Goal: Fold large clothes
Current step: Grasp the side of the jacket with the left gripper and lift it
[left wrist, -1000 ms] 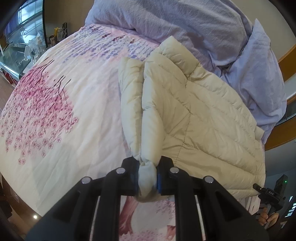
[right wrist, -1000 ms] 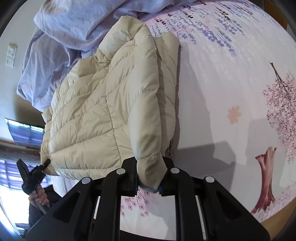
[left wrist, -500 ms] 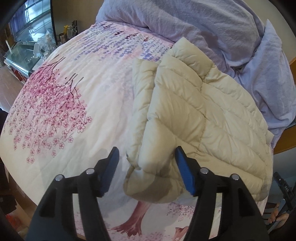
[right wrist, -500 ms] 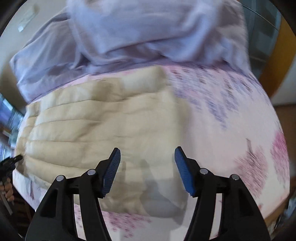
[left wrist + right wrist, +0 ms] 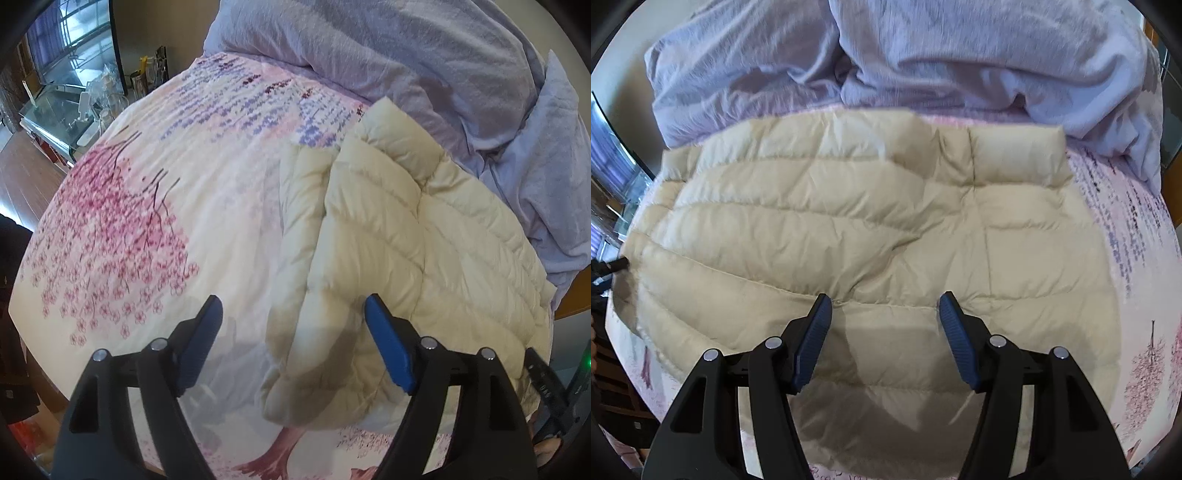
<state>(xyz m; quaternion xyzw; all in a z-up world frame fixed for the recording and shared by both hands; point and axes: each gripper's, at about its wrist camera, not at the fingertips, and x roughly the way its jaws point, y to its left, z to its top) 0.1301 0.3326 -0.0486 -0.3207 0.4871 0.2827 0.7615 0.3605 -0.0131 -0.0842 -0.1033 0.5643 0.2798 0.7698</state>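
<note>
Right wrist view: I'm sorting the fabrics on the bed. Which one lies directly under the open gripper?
The cream puffer jacket, quilted in puffy channels, lies beneath the right gripper; the lavender duvet is bunched behind it, the floral bedspread beside it.

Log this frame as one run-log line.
task: fold large clothes | left gripper: open, empty | right gripper: open, empty | cream puffer jacket: flat on floral bedspread, sleeve folded in | lavender duvet: bunched behind

A bed covered in a cream quilted bedspread printed with pink cherry-blossom trees and purple flowers (image 5: 192,192) is filling most of both frames. A cream quilted puffer jacket (image 5: 417,266), folded, is lying directly on it at centre right of the left wrist frame. A rumpled lavender cotton duvet (image 5: 923,59) is lying heaped across the upper part of both frames, touching the jacket's far edge.
</note>
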